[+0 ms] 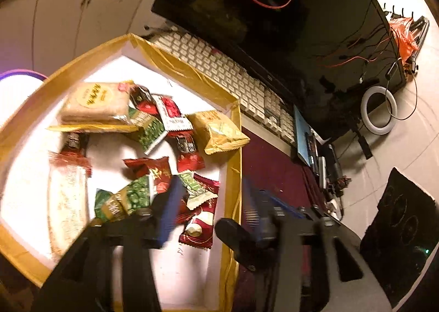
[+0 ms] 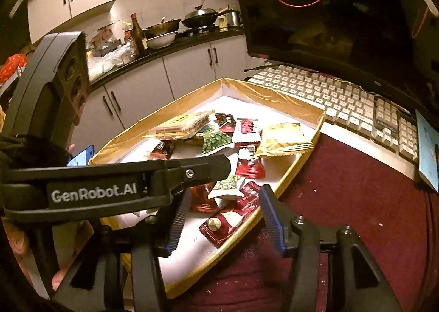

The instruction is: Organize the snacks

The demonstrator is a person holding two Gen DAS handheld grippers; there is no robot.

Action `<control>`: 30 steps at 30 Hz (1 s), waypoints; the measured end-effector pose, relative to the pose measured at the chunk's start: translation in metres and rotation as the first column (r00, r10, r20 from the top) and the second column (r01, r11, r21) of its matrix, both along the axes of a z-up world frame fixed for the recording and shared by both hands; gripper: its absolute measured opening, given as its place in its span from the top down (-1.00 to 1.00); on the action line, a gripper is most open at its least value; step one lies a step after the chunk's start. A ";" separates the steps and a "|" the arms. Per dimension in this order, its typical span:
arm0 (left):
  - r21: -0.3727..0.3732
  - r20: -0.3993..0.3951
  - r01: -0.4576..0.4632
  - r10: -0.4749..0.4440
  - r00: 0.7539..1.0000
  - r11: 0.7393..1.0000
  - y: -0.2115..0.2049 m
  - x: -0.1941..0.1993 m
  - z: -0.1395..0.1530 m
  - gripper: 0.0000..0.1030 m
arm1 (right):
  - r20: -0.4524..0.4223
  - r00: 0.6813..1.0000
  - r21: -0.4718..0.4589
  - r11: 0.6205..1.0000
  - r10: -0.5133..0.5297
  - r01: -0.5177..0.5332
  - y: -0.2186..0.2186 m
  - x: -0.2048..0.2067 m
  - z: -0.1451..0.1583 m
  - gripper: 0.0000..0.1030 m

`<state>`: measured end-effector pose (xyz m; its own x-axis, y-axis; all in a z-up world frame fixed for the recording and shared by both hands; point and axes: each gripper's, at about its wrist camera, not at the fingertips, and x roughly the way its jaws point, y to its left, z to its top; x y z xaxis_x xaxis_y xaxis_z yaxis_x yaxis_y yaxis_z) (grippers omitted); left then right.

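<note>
A shallow white tray with a yellow-taped rim (image 1: 192,70) (image 2: 296,172) holds several snack packets: a large biscuit pack (image 1: 96,103) (image 2: 181,125), a yellow bag (image 1: 222,131) (image 2: 282,139), green packets (image 1: 151,131) and red packets (image 1: 200,224) (image 2: 230,218). My left gripper (image 1: 211,202) is open and empty over the tray's near right edge. My right gripper (image 2: 225,216) is open and empty, its jaws on either side of a red packet at the tray's near corner. The left gripper's body (image 2: 115,183) crosses the right wrist view.
A keyboard (image 1: 233,76) (image 2: 343,100) lies just behind the tray, with a dark monitor (image 1: 274,24) (image 2: 343,10) above it. The table has a dark red cloth (image 2: 356,202). A ring light (image 1: 378,110) and kitchen counter with pans (image 2: 178,29) lie beyond.
</note>
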<state>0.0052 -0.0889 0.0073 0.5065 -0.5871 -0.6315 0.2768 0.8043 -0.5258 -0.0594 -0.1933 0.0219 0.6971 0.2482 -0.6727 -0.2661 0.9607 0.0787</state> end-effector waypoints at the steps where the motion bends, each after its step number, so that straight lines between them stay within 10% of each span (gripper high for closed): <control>1: 0.012 0.016 -0.013 0.013 1.000 1.000 0.000 -0.003 0.003 -0.23 | 0.006 1.000 0.007 1.000 -0.009 0.009 -0.002 -0.002 0.001 -0.26; 5: 0.112 0.125 -0.108 0.094 0.988 0.988 0.000 -0.019 0.019 -0.54 | 0.014 0.999 0.071 0.996 -0.046 0.045 -0.012 -0.012 0.006 -0.39; 17: 0.374 0.192 -0.296 0.239 0.952 0.879 0.010 -0.034 0.015 -0.54 | -0.094 0.984 0.200 0.965 -0.151 0.168 -0.036 -0.023 -0.005 -0.41; 30: 0.428 0.234 -0.375 0.300 0.925 0.822 0.008 -0.047 0.023 -0.55 | -0.100 0.983 0.227 0.959 -0.153 0.172 -0.044 -0.032 -0.001 -0.41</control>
<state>-0.0416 -0.0810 0.0299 0.7293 -0.0254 -0.6837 -0.0122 0.9987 -0.0502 -0.0911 -0.2368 0.0213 0.6872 0.2929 -0.6648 -0.0915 0.9427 0.3208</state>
